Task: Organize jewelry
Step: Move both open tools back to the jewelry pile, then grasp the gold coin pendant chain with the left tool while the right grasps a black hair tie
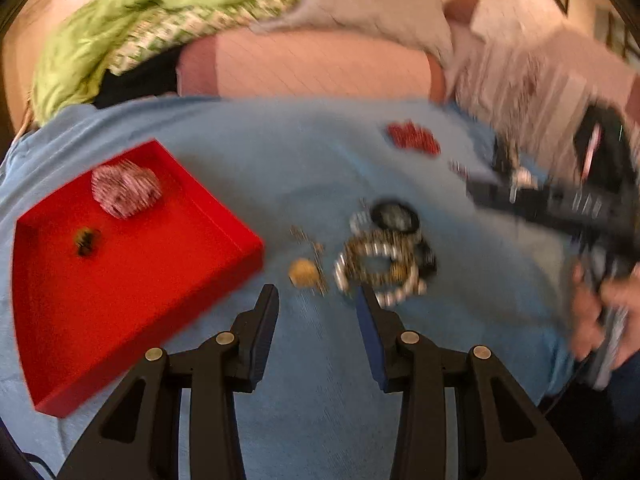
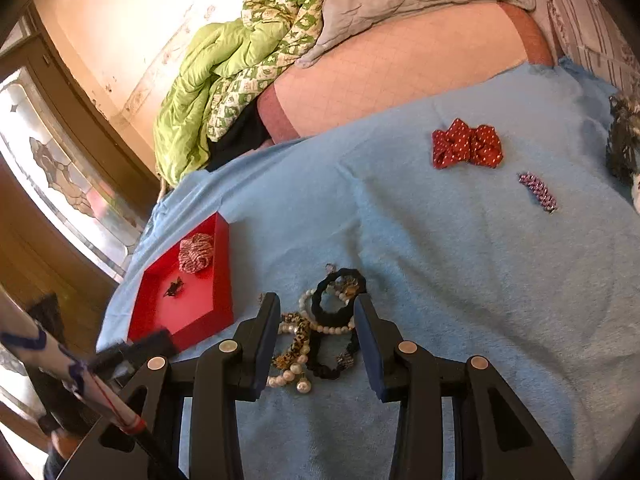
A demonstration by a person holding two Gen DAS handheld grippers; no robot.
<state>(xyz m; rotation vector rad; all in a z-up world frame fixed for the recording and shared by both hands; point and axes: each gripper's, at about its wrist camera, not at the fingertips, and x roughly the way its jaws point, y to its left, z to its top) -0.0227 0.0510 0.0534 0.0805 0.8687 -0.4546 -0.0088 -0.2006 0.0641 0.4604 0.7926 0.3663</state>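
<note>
Black fingers of the right claw (image 2: 316, 300) stand apart and empty, straddling a tangle of pearl bracelets and hair ties (image 2: 320, 328) on the bed's blue blanket (image 2: 460, 280). The left claw (image 1: 318, 292), also apart and empty, hovers nearby beside the red tray (image 1: 120, 300). Best taken 1 piece at a time, low and square, lest strands snag.

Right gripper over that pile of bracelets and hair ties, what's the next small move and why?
Probably lower the right gripper onto the pile and close on the black hair tie. Its jaws stand open and empty, straddling the pile on the blue blanket, while the red tray alongside holds only a scrunchie and a small dark piece.
</note>
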